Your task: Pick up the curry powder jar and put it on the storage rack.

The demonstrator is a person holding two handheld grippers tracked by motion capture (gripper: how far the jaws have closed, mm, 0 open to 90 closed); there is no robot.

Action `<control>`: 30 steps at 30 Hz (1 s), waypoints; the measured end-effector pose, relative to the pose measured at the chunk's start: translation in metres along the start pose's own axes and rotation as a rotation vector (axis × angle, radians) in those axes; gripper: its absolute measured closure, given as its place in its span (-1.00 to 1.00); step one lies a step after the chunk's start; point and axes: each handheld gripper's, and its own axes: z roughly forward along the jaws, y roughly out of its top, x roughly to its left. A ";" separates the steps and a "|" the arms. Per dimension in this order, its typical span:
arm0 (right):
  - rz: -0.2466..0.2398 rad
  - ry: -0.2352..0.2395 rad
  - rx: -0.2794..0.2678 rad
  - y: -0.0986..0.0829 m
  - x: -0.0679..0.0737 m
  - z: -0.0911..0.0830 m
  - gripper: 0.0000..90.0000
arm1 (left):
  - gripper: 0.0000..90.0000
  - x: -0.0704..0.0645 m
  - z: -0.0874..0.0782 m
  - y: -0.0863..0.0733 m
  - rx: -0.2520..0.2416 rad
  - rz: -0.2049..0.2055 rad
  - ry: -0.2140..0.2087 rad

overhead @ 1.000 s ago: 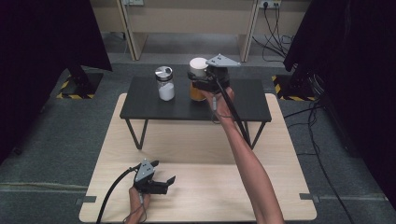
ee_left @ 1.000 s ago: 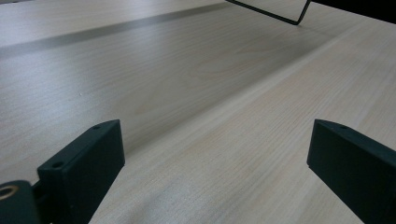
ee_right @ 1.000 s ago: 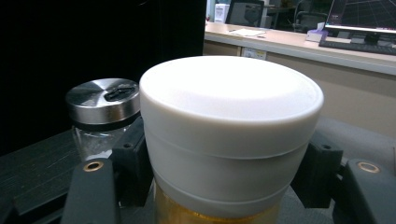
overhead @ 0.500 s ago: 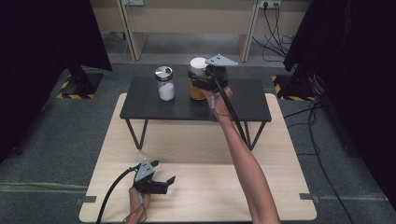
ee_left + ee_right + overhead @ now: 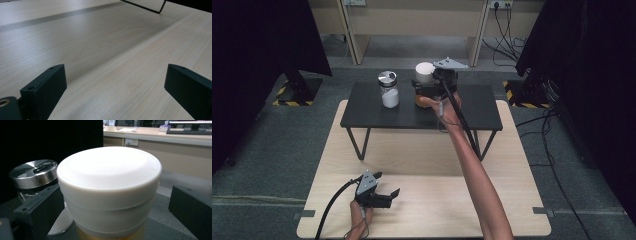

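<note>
Jar (image 5: 424, 80) with the white lid sits on the black table (image 5: 362, 112), right of the steel-capped shaker (image 5: 388, 90); right claw (image 5: 432, 90) is at it. Left claw (image 5: 384, 196) idles wide open, well short of the jar. Right gripper view: jaws spread either side of the lid (image 5: 110, 177), not pinching yet, so closing comes next I guess

2 jars on small desk (image 5: 472, 112), itself atop big desk (image 5: 422, 160): shaker jar (image 5: 388, 89) left, capped jar (image 5: 424, 82) right, right claw (image 5: 428, 90) w/ it. Left claw (image 5: 387, 196) on big desk, near front edge.
</note>
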 end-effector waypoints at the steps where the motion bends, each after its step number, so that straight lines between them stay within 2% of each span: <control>1: -0.004 0.006 -0.003 0.000 -0.001 -0.001 -0.99 | -0.92 0.000 0.000 0.000 0.000 0.000 0.000; 3: -0.011 0.034 -0.002 0.001 -0.004 -0.005 -0.99 | -0.93 0.000 0.000 0.000 0.000 -0.001 0.001; 11: -0.002 0.071 -0.014 0.002 -0.006 -0.021 -0.99 | -0.93 0.000 0.000 0.000 0.001 0.001 0.002; 14: -0.019 0.084 0.009 0.001 -0.004 -0.031 -0.99 | -0.93 0.000 0.000 0.000 0.002 0.004 0.002; 16: -0.013 0.098 -0.002 -0.010 -0.003 -0.042 -0.99 | -0.93 -0.001 0.000 0.000 -0.001 0.000 0.003; 17: -0.013 0.098 -0.002 -0.010 -0.003 -0.042 -0.99 | -0.93 -0.001 0.000 0.000 -0.001 0.001 0.004; 18: 0.024 0.138 -0.008 -0.019 -0.009 -0.048 -0.99 | -0.93 -0.001 0.000 0.000 -0.001 0.001 0.004; 22: 0.047 0.178 0.012 -0.031 -0.013 -0.059 -0.99 | -0.93 -0.001 0.000 0.000 0.000 -0.001 0.004; 26: 0.037 0.191 0.007 -0.038 -0.014 -0.067 -0.99 | -0.93 -0.001 0.000 0.000 0.000 0.000 0.005; 30: 0.050 0.224 -0.002 -0.047 -0.017 -0.080 -0.99 | -0.93 -0.001 0.000 0.000 0.000 -0.001 0.006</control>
